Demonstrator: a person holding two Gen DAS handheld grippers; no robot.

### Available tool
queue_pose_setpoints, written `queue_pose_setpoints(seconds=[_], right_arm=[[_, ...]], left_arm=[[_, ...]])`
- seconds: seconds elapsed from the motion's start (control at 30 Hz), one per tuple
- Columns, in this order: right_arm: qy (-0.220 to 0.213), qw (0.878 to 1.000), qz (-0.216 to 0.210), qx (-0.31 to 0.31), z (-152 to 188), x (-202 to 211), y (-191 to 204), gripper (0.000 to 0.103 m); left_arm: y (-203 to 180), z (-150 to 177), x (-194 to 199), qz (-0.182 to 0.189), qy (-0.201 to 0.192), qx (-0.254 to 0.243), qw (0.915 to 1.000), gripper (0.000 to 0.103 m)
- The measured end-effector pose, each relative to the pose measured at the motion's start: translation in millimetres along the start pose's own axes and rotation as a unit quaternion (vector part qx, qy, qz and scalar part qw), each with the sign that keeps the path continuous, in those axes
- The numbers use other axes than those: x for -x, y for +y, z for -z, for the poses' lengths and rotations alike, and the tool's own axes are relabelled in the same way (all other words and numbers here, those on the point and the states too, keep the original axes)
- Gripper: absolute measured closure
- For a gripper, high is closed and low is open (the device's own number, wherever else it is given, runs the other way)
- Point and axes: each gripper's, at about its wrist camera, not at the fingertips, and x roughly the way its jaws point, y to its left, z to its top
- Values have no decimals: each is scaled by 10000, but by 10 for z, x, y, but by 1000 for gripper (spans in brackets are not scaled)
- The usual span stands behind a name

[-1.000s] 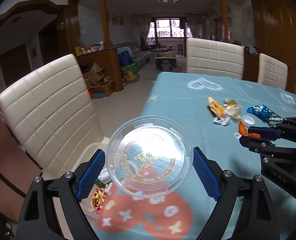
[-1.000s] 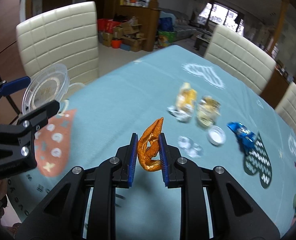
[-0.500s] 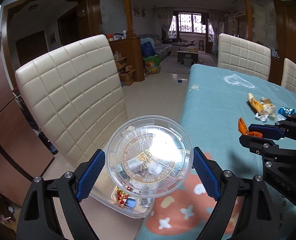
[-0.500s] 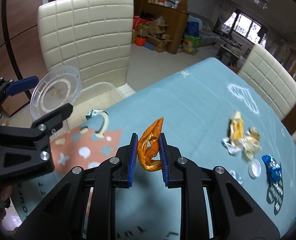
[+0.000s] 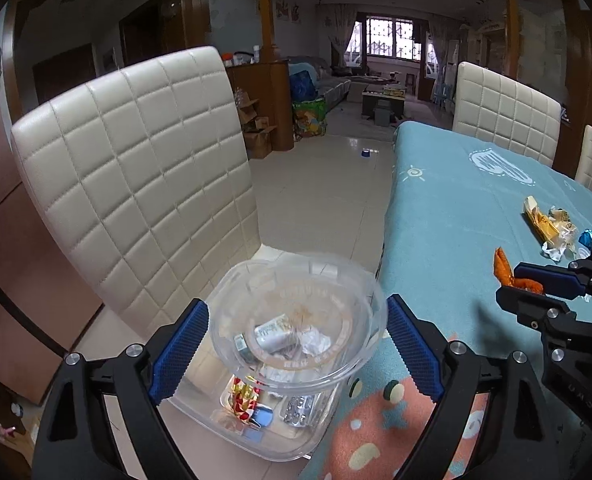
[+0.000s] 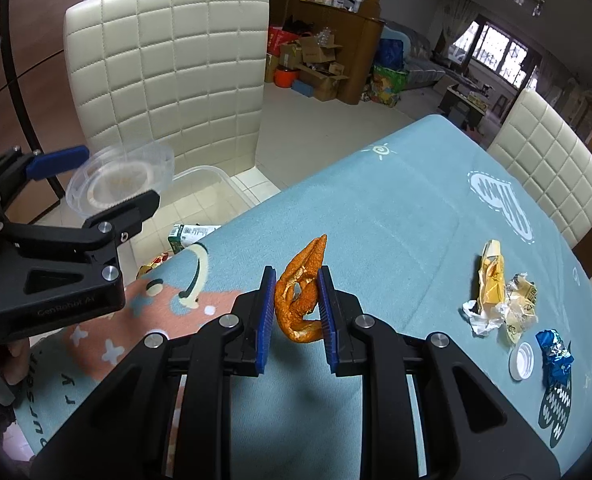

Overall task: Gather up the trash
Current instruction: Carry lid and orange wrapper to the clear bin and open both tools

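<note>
Tongs, right [image 6: 296,312]: clamped on orange peel [image 6: 301,292] above tabletop [image 6: 395,220] edge. Left tongs [image 5: 296,340] grip clear lid [image 5: 296,320] over bin [image 5: 256,436].

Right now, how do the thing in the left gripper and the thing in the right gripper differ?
The left gripper holds a clear plastic lid: round, see-through, wide enough to spread the jaws far apart. The right gripper holds an orange peel: opaque, curled and dried, thin enough that the jaws are nearly closed. The lid hangs over the clear bin on the floor; the peel is over the blue tablecloth. Both are pinched between blue pads, off any surface.
</note>
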Motion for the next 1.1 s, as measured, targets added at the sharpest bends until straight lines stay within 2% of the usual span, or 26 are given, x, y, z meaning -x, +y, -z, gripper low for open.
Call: queue_pose_setpoints(seconds=[0.1,0.2,0.7,0.77,0.8,0.83,0.87,0.93,1.1], right_arm=[[17,10000,-32,11,-29,-51,24,79],[58,9999,-98,50,-59,-114,73,79],[32,9975,-546,446,-388,-315,530,79],[48,9971,-613,456,-426,-338,585,75],[51,9971,-616,447,-430,-340,596,63],[26,9975,-573,410,-433,-333,598,40],[-29,9980,-513,378,-424,-316,590,33],[-239,9985,-330,378,-404,-250,571,33],[-200,9991,-240,296,-343,-191,432,34]], left_arm=[[13,35,-28,-37,35,-15,10000,15],[44,74,-11,-233,-31,-94,9997,14],[621,245,77,-754,111,357,9964,13],[675,249,87,-780,127,415,9960,13],[686,250,94,-787,127,430,9959,13],[696,244,101,-798,124,432,9958,13],[691,235,112,-812,116,420,9957,13],[688,215,119,-814,90,394,9959,13],[585,175,158,-740,35,303,9968,13]])
